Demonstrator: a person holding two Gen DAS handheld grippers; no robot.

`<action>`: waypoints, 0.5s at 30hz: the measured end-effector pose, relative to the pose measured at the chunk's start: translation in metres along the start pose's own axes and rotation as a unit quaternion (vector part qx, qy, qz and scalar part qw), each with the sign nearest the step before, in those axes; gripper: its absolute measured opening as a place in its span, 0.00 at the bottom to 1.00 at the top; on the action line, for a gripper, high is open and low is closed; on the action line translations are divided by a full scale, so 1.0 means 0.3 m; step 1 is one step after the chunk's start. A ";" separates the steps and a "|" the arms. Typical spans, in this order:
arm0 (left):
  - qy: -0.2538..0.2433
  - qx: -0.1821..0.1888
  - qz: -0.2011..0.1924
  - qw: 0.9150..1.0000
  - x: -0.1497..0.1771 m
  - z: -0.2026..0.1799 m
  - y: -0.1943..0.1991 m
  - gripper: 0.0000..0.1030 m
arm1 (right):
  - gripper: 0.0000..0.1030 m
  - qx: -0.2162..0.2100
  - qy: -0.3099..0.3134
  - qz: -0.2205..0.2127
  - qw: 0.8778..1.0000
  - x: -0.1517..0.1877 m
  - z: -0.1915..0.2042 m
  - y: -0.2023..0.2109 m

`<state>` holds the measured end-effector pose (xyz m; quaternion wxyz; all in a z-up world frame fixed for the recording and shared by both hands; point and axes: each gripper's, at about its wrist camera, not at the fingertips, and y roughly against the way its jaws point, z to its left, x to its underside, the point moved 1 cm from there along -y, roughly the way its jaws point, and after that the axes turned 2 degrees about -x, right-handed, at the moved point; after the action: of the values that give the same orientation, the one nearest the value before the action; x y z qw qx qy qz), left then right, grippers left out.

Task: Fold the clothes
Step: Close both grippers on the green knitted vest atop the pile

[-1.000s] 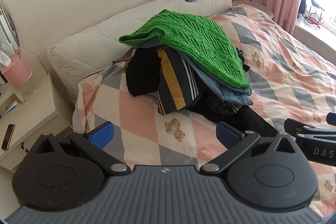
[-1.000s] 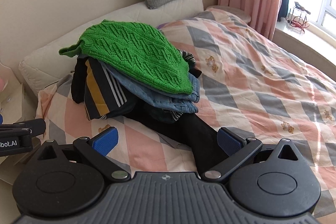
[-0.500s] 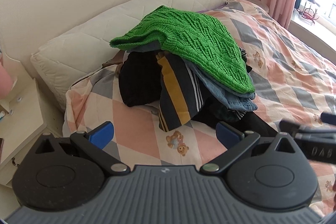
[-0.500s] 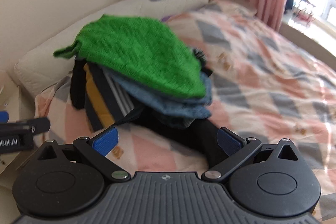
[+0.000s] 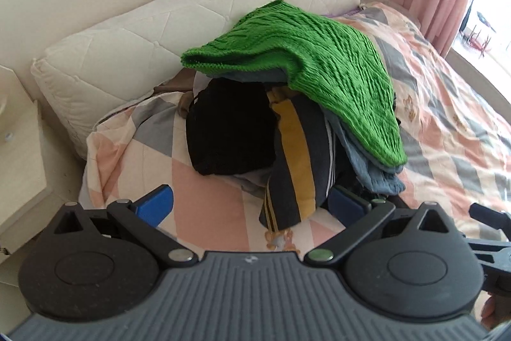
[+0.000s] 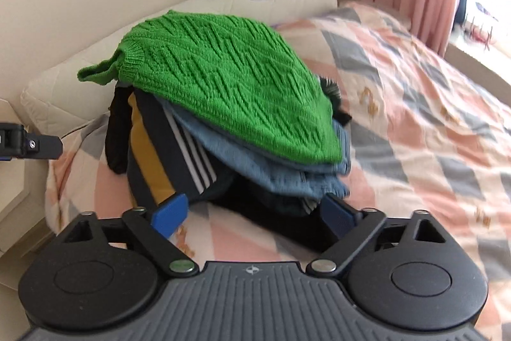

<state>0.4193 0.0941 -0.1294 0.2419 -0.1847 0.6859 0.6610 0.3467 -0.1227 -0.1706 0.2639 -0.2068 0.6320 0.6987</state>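
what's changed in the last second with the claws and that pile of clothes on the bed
Both claws moved closer to the clothes pile, which now fills more of each view. The left claw and right claw remain open and have gripped nothing. The green sweater still tops the pile, the striped garment beneath it; nothing in the pile has shifted.

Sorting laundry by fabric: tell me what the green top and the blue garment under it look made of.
Green sweater: chunky knit, probably wool or acrylic; raised zigzag ribs, matte.
Blue garment: looks like denim, with a faded matte weave and thick hemmed edges, though blur leaves it uncertain.
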 end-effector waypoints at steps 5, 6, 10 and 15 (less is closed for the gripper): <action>0.014 0.017 0.003 1.000 -0.057 0.068 -0.078 0.99 | 0.79 -0.004 0.028 -0.008 1.000 -0.031 0.025 -0.093; 0.023 0.027 0.005 0.999 -0.072 0.085 -0.095 0.99 | 0.79 -0.005 0.042 -0.015 0.999 -0.047 0.036 -0.103; 0.068 0.051 0.017 0.996 -0.134 0.143 -0.163 0.99 | 0.79 -0.002 0.099 -0.058 0.993 -0.091 0.095 -0.135; 0.132 0.079 0.019 0.988 -0.218 0.200 -0.238 0.99 | 0.73 0.014 0.189 -0.101 0.977 -0.137 0.181 -0.199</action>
<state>0.5187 0.1454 -0.1509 0.1503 -0.2373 0.7651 0.5794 0.4187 -0.0694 -0.1849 0.2119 -0.3939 0.6563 0.6077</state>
